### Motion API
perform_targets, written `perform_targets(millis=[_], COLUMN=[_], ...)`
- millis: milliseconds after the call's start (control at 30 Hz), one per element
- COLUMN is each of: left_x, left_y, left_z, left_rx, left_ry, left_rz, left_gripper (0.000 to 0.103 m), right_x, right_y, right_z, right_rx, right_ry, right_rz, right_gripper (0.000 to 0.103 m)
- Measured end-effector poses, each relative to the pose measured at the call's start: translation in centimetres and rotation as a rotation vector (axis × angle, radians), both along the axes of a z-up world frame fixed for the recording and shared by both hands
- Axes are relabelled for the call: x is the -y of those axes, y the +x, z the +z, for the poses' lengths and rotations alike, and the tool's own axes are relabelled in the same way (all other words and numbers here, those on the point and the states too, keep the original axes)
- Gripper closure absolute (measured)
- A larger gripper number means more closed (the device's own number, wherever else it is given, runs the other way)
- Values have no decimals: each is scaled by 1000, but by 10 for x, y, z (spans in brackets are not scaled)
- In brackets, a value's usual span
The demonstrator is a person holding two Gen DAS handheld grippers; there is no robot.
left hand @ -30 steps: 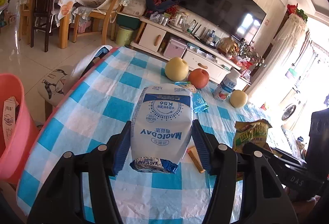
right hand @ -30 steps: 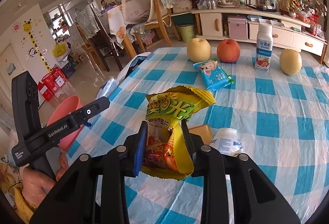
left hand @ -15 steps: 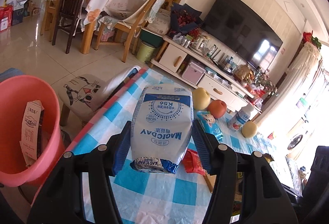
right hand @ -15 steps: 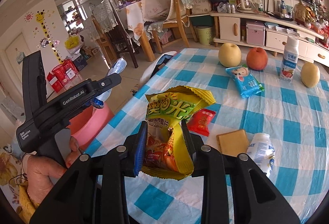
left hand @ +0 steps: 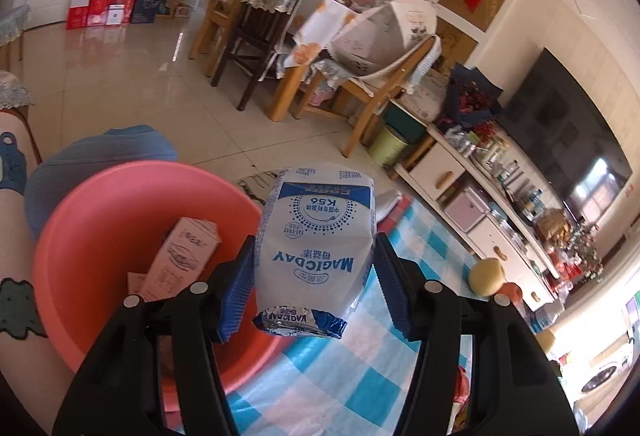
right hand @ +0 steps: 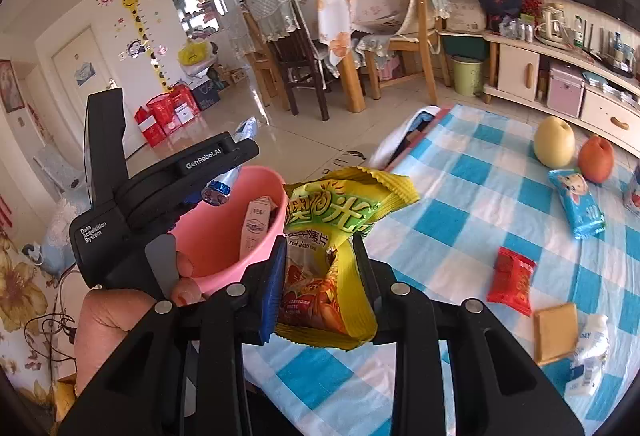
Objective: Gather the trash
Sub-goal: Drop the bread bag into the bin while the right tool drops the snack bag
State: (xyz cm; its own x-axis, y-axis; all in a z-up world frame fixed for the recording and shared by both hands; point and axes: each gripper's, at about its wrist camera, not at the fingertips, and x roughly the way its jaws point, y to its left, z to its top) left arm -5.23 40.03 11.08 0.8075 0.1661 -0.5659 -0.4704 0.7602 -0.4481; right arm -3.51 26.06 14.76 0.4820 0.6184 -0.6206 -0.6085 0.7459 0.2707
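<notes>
Over the near left edge of the table [right hand: 472, 196], just beside the pink bin [left hand: 100, 236]: left claw [left hand: 316, 276] part-way closed, blue ribbed pads pressed on both flanks of a white-and-blue milk pouch [left hand: 316, 244], held upright and poised close to the bin's rim. To its right, right claw [right hand: 320, 284] narrowly closed on a yellow-green snack bag [right hand: 336, 236], pinched low with the torn, zig-zag top flaring open above the pads. Inside the bin, a pale pink carton [left hand: 182, 256] leaning against the wall. Pouch: thin glossy film, soft and dented at the waist, probably light and near empty, apt to slide on slick plastic, so best gripped across the broad middle as now. Snack bag: crinkly foil-like film, limp, almost weightless, likely to flutter instead of falling straight; a hold on the doubled lower body looks surer than one on the floppy mouth. Farther right on the blue-and-white checked plastic cloth, lying flat and well apart: a red sachet [right hand: 512, 280], a tan square biscuit [right hand: 556, 332], a crumpled white wrapper [right hand: 592, 348] and a blue sealed snack pack [right hand: 576, 204]. At the far side, a smooth yellow pear [right hand: 554, 144] touching a round reddish fruit [right hand: 596, 158], both firm and rollable.
</notes>
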Motion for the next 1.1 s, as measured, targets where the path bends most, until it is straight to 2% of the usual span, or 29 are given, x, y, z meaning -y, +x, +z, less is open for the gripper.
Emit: perform_targets(millis=[200,567,600,633,700,733,767,833,967,1000,1100], left_x=[-47,-102,-106,-109,-112,-113,-113,-110,-98,-94,-87], left_y=[-14,-25,-25,-24,-22,-22,-21,-22,-19,-17,-15], left_z=[0,-9,-13,-15,-17,-17,-18,-18,-17,-16,-14], left_rx=[-29,-60,-77,-90,-102,-109,-116,-116,-103,-101,-73], left_ry=[-16,-73,-80,-87,-100,-98,-91,-81,-57,-52,-40], left_rz=[123,248,249,251,256,259,266,267,238,230,218], left_gripper=[44,44,44,42,38,30,27,24,19,18,17], right_x=[-56,-137,-143,-147,-149,-148,-146,-141,-120,-112,-91], right_y=[5,25,27,28,28,26,24,18,16,17,20], right_z=[1,-27,-31,-34,-40,-42,-43,-44,-44,-44,-43], right_rx=[3,-34,-43,-49,-54,-52,-44,-13,9,4,0], right_ry=[-6,-21,-24,-27,-33,-35,-40,-62,-84,-85,-95], right_rz=[99,196,200,196,183,178,171,150,95,76,38], right_gripper=[70,67,62,52,48,48,44,29,21,16,15])
